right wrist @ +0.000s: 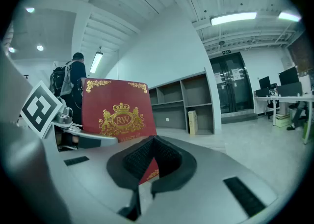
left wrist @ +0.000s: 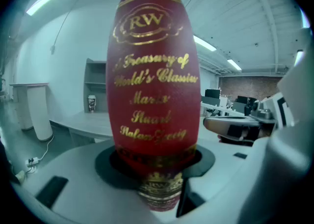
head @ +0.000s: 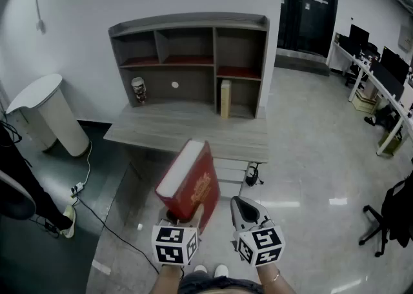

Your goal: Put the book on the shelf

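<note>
A thick red book with gold lettering stands upright in my left gripper, which is shut on its lower end. In the left gripper view the book's spine fills the middle and both jaws press its sides. My right gripper hovers just right of the book, jaws closed together and empty. From the right gripper view the book's front cover shows to the left of that gripper. The grey shelf unit stands on a desk ahead, against the wall.
A tan book stands in the shelf's lower right compartment, and a cup at its lower left. A white bin and floor cables lie left of the desk. An office chair and desks with monitors are at right.
</note>
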The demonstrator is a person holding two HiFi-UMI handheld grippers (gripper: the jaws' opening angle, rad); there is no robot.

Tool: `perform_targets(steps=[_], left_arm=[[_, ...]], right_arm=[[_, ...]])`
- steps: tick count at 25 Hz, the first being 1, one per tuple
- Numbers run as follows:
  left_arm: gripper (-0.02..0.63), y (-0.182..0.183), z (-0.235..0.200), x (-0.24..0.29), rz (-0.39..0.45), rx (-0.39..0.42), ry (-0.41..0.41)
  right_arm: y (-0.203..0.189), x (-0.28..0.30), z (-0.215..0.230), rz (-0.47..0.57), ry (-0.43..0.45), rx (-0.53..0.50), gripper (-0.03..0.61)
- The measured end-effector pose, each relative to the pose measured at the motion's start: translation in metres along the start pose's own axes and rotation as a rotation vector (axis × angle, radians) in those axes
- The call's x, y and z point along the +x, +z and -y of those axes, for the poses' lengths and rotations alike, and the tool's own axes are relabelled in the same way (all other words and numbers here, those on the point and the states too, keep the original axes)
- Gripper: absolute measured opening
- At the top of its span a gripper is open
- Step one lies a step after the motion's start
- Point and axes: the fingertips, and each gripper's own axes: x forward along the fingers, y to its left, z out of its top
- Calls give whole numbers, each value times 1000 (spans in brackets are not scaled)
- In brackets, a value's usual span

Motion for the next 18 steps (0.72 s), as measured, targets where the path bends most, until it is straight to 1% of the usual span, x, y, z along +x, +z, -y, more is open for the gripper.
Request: perform_targets(steps=[5,10,18], left_arm=[[218,1,3,7,-9,18,-10],[218,2,0,11,-13,18,6],[218,5,-6,10,-8,12,35]], right_arm=[[-3,2,8,-4,-15,13,8],[-4,2,14,-7,-15,22,8],[-5,0,14,-4,21,61,9]])
